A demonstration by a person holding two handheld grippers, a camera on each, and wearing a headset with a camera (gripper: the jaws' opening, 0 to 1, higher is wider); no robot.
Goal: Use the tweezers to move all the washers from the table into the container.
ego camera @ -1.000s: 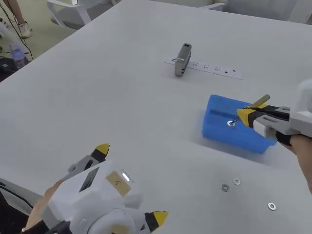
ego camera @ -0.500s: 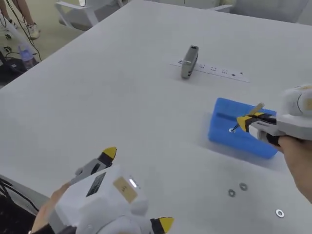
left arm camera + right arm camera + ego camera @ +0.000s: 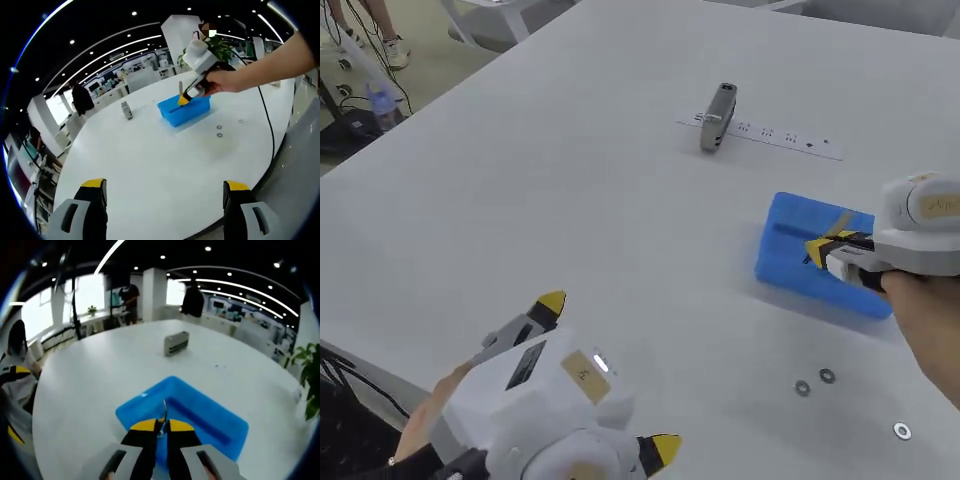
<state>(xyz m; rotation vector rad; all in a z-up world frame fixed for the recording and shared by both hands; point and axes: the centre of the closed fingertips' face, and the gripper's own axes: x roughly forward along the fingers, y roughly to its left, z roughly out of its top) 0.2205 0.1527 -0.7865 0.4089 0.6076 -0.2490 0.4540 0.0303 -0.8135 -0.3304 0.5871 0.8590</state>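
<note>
Tweezers, clamped in the right gripper's closed jaws, hang tip-down over the blue container, likely so whatever they carry falls inside; the left gripper idles, jaws apart.

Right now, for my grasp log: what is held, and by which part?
The right tool is shut on the tweezers mid-body, tips poking out over the blue container. The left tool is open, empty.

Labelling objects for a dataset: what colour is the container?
Blue. The container shows best in the right gripper view.
</note>
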